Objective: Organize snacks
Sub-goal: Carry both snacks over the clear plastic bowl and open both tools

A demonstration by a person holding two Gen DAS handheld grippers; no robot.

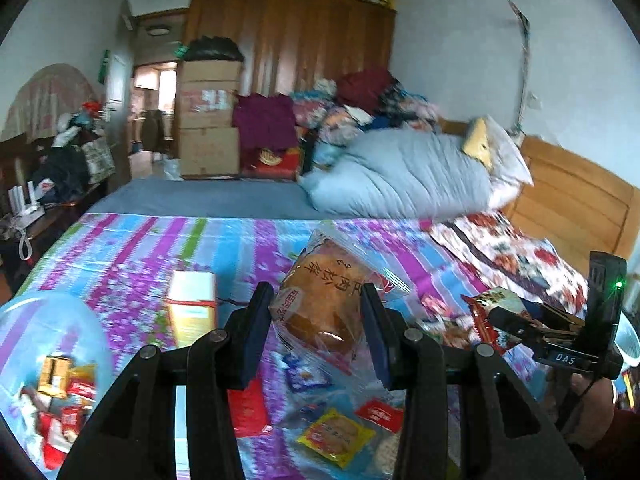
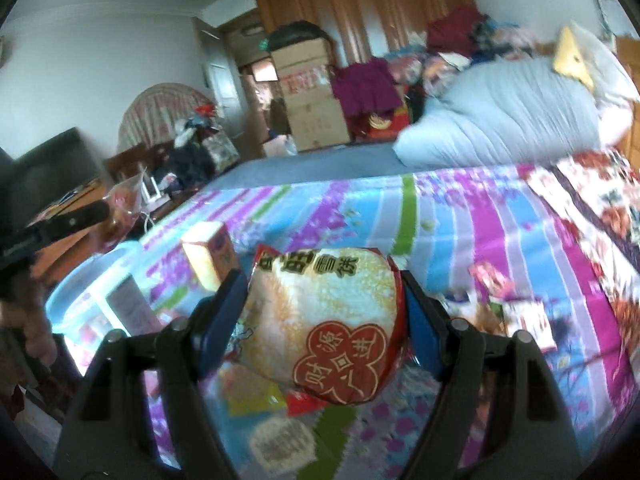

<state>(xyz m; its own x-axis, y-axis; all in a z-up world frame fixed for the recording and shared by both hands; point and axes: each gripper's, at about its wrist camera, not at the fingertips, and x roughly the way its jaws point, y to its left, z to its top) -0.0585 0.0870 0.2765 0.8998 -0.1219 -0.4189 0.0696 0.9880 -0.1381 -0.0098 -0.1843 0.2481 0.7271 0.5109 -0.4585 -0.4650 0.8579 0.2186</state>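
Left gripper point(image 1: 316, 316) pinching a wrapped bun point(image 1: 320, 296), right gripper point(image 2: 324, 308) clamped on a rice-cracker packet point(image 2: 324, 324), bedspread snacks blurred.

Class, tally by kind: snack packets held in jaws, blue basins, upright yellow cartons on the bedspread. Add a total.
Snack packets held in jaws: 2 (bread packet, rice cracker packet)
Blue basins: 1
Upright yellow cartons: 1
Total: 4
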